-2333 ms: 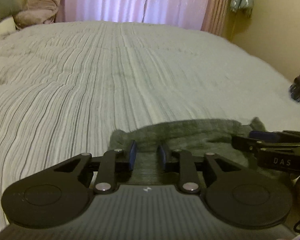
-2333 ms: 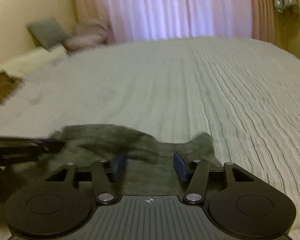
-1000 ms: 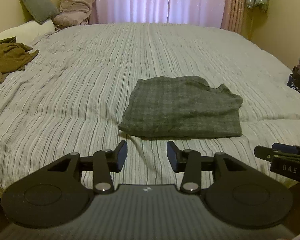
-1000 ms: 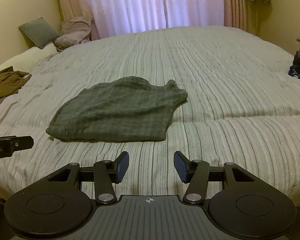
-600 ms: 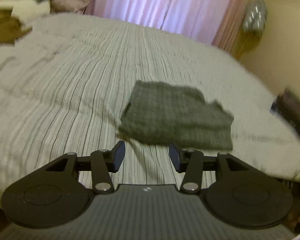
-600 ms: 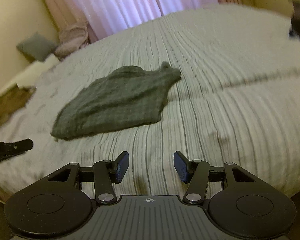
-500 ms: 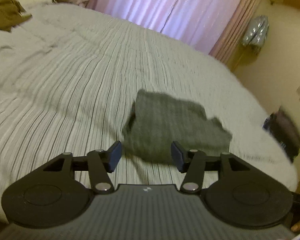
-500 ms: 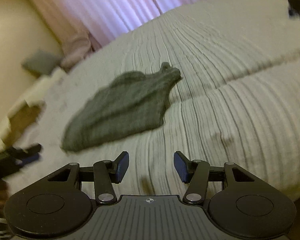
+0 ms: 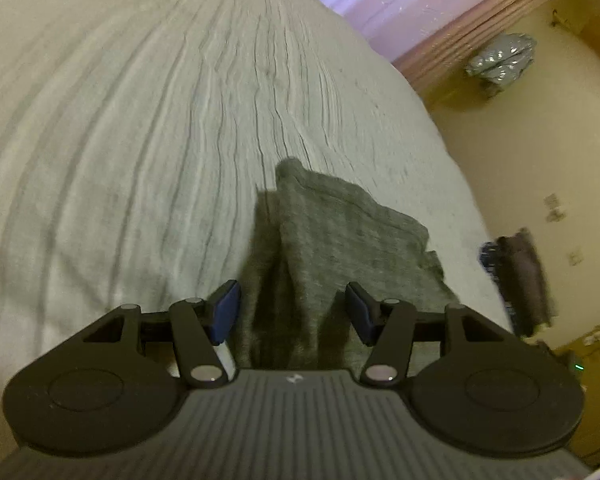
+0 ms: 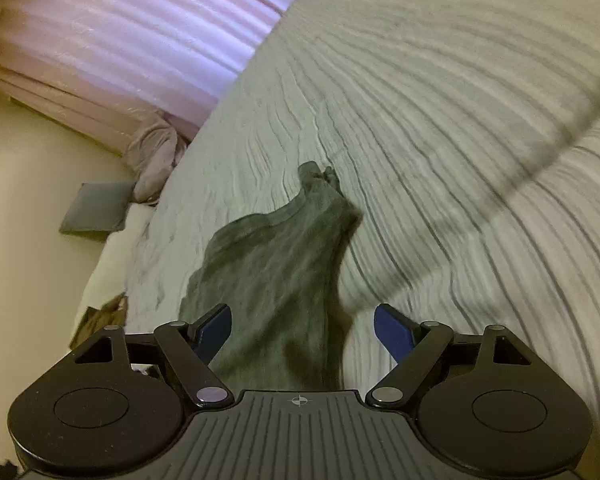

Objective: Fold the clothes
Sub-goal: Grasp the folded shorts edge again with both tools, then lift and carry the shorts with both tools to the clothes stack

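A dark grey checked garment (image 9: 340, 232) lies folded on the striped bed cover (image 9: 120, 120). In the left wrist view its near left edge runs between the fingers of my left gripper (image 9: 294, 312), which stands open just above the cloth without pressing on it. In the right wrist view the same garment (image 10: 284, 272) stretches away from my right gripper (image 10: 302, 328), whose jaws are opening wide. The cloth's right edge lies under the gap, and the pads do not touch it. Both views are rolled and blurred.
The bed cover (image 10: 440, 100) fills most of both views. Pink curtains (image 10: 140, 32) hang behind the bed. A grey pillow (image 10: 94, 208) and a pink bundle (image 10: 156, 152) sit at the head. A dark pile (image 9: 524, 280) stands beside the bed's right side, against a yellow wall (image 9: 540, 128).
Both grippers have come down and forward from the bed's near edge onto the garment, each rolling sideways. The right jaws have spread wider. The garment itself has not moved.
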`<state>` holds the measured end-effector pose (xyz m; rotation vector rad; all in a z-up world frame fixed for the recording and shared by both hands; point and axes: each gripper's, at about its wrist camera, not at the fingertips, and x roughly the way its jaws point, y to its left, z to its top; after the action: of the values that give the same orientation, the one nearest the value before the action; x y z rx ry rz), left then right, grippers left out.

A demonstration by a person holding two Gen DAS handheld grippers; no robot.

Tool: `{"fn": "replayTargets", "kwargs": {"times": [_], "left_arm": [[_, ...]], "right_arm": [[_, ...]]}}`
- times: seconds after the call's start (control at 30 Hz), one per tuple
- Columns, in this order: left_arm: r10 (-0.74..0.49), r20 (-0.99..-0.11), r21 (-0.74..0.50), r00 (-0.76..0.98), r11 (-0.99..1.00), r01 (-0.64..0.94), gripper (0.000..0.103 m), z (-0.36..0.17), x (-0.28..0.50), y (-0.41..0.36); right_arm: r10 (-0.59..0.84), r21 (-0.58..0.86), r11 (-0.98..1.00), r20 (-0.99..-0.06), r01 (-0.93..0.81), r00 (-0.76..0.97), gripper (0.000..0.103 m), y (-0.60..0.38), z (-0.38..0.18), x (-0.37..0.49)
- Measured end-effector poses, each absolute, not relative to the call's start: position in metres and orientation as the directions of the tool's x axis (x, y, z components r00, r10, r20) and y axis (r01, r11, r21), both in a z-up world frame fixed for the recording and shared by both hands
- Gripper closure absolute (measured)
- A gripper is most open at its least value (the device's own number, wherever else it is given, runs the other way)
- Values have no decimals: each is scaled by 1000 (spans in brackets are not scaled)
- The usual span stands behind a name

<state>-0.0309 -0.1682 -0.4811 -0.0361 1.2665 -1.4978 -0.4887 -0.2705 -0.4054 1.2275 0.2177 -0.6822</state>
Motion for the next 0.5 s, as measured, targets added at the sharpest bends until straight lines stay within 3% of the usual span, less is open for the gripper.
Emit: {"fn": "replayTargets", "kwargs": {"times": [0.13,0.23,0.4,0.47,0.5], "left_arm": [[-701,-543,-761,-462,178,624,60,-491,-23,-181],[-674,-534,-790,-510,183,586,70,-495,-19,-189],[-626,-559,-794,-544,213,570,85,-488,-24,-203],[-612,-573,-788,-546,228,572,90,-479,-27,-208],[-609,-579,-785,-543,234,574,91,-471,-27,-211]], "right_arm": [[-260,835,200,-459,512,850,23,-304,-418,-480],[-169,870,226,-407,438,898,44,-322,-429,-473],[-63,904,222,-360,365,931,52,-329,-431,-459],[-30,896,201,-399,396,917,85,-327,-430,-444],[-30,881,188,-437,435,899,88,-327,-430,-438]]}}
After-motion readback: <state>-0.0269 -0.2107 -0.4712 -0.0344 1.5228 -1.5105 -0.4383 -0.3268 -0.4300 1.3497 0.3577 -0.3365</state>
